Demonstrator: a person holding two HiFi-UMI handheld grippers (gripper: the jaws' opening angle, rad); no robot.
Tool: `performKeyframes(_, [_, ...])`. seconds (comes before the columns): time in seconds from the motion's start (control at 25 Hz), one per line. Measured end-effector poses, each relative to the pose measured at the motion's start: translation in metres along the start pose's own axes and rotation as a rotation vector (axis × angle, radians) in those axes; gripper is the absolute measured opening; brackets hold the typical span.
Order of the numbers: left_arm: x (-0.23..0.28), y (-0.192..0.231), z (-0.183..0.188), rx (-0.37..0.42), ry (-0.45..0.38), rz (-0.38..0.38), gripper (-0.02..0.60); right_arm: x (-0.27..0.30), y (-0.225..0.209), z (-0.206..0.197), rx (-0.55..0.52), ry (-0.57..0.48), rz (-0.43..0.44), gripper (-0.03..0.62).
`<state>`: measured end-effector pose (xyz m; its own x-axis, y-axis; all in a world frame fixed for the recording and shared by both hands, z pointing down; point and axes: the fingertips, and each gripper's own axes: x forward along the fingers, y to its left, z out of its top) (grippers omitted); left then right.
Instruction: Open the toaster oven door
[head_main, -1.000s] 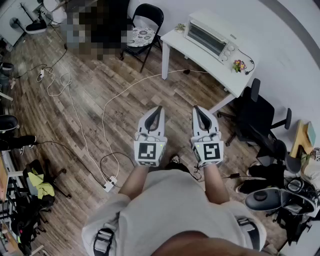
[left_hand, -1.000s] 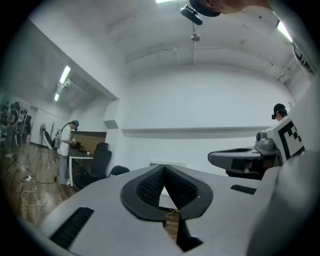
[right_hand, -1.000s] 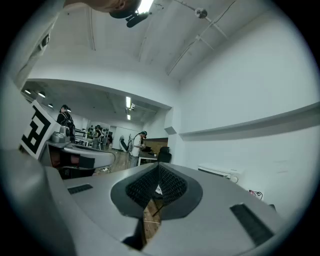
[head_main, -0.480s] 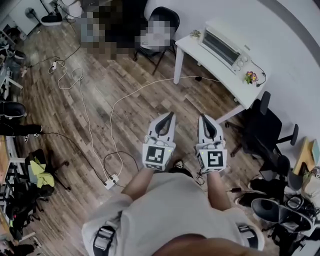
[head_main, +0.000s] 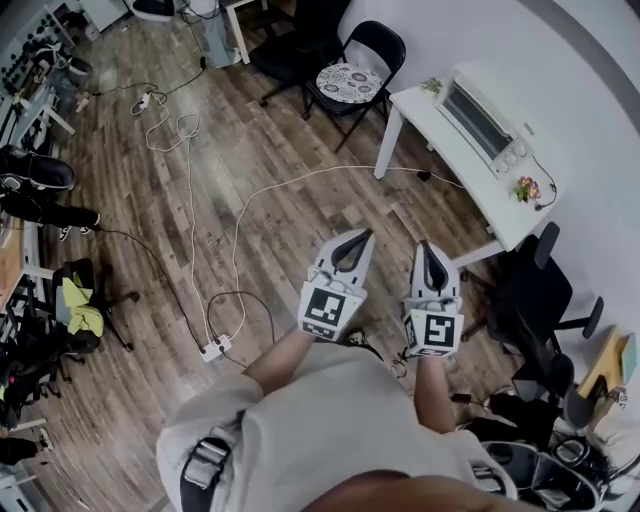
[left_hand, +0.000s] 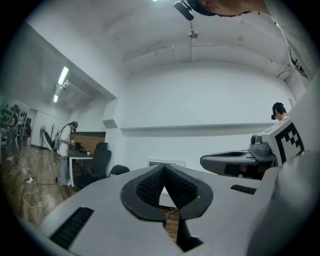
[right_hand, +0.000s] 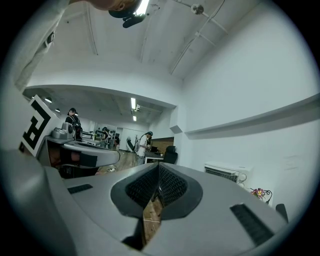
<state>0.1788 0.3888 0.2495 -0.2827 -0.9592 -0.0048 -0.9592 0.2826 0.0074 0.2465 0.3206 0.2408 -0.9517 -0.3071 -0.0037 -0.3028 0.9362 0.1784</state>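
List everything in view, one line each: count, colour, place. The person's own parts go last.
white box-shaped toaster oven: one, white, door shut, on the table at upper right
white rectangular table: one, white, against the wall
small flower pot: one, pink and yellow blooms, on the table beside the oven
black folding chair: one, black with a patterned cushion, left of the table
black office chair: one, black, on the near side of the table
white power strip: one, white, on the wooden floor
white cables: several, white, trailing across the floor
left tongs: one, grey-white, shut, empty
right tongs: one, grey-white, shut, empty
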Motion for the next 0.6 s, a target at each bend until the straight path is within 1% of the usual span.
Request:
performKeyframes(0.28, [0.021, -0.027, -0.004, 0.007, -0.018, 0.019, 0.017, -0.004, -0.027, -0.009, -0.014, -0.010, 0.044, 0.028])
performKeyframes(0.44, [0.020, -0.037, -0.019, 0.019, 0.023, 0.043, 0.017, -0.009, -0.040, -0.024, 0.006, 0.001, 0.062, 0.044])
performKeyframes(0.6, [0.020, -0.031, -0.027, 0.002, 0.056, 0.066, 0.017, -0.008, -0.046, -0.030, 0.025, 0.003, 0.072, 0.049])
